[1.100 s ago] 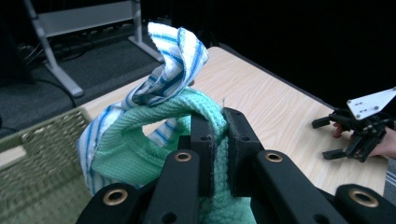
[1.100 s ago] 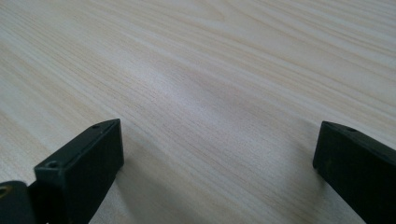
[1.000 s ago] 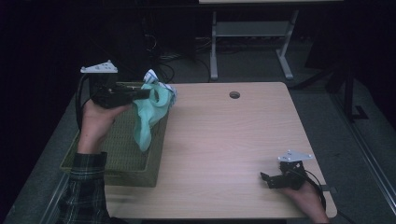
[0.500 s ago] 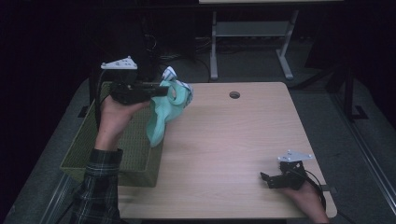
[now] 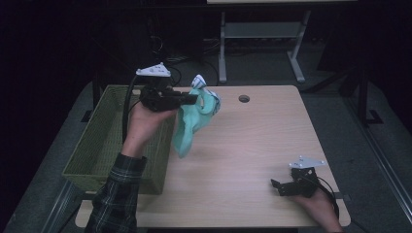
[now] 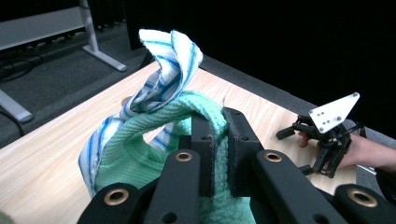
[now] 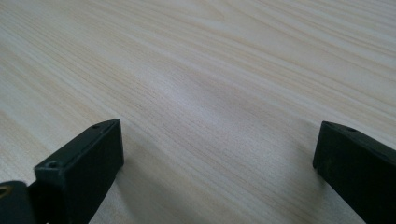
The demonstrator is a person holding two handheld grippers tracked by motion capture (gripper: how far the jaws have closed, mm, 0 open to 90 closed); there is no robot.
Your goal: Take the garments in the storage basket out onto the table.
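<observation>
Mint-green knitted cloth with blue-striped white edge (image 5: 193, 119): pinched in clenched left gripper (image 5: 190, 98), hanging over wooden table (image 5: 252, 145), at three o'clock of woven olive-green basket (image 5: 104, 141). Out of basket; laying down outstanding. Right gripper (image 5: 278, 187): released, resting at five o'clock.

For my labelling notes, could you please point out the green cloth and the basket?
green cloth (image 5: 187, 133), high view, its hanging lower part.
basket (image 5: 99, 141), high view, its left wall.

Bare table (image 5: 252, 155) is lying open from centre toward twelve and three o'clock. A green basket (image 5: 97, 145) is blocking nine o'clock; a hanging towel (image 5: 192, 124) is crowding ten.
</observation>
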